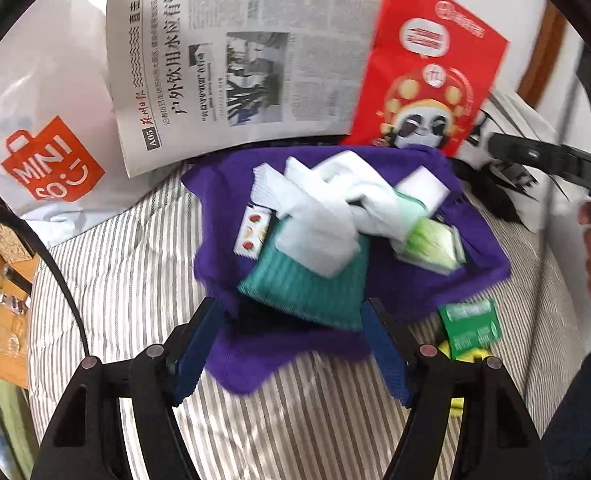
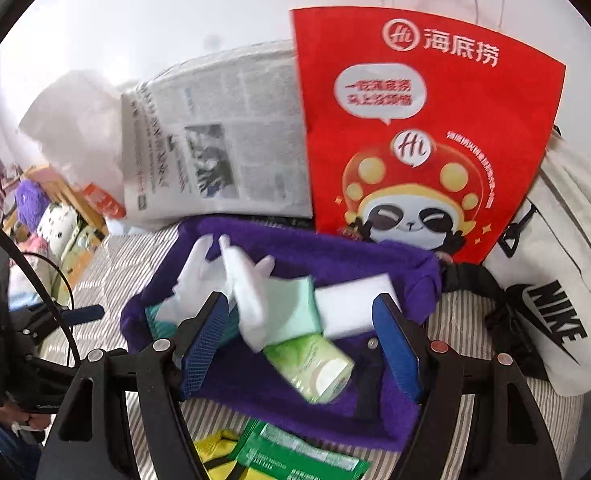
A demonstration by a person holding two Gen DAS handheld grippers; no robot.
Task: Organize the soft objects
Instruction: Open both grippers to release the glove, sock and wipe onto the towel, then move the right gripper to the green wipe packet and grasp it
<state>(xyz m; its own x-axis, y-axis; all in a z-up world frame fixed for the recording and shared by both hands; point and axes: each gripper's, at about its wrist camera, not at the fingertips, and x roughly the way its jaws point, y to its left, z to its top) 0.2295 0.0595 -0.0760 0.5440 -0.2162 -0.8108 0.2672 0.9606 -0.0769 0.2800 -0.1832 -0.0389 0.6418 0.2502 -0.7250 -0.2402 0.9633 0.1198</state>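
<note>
A purple fuzzy bin point(image 1: 407, 284) point(image 2: 279, 404) sits on a striped bed. In it lie white gloves point(image 1: 315, 216) point(image 2: 247, 288), a teal knitted cloth point(image 1: 307, 284), a white sponge block point(image 1: 423, 188) point(image 2: 355, 308), a green tissue pack point(image 1: 431, 244) point(image 2: 315, 368) and a pale green cloth point(image 2: 295, 308). My left gripper point(image 1: 291, 344) is open and empty, just above the bin's near edge. My right gripper point(image 2: 303, 348) is open and empty, over the bin's contents.
A newspaper point(image 1: 231, 64) point(image 2: 215, 148), a red paper bag point(image 1: 423, 68) point(image 2: 407, 140) and a white Miniso bag point(image 1: 51, 140) stand behind the bin. A white Nike bag point(image 2: 555, 280) lies at right. A green packet point(image 1: 471, 324) point(image 2: 295, 452) and a yellow item point(image 2: 211, 452) lie in front.
</note>
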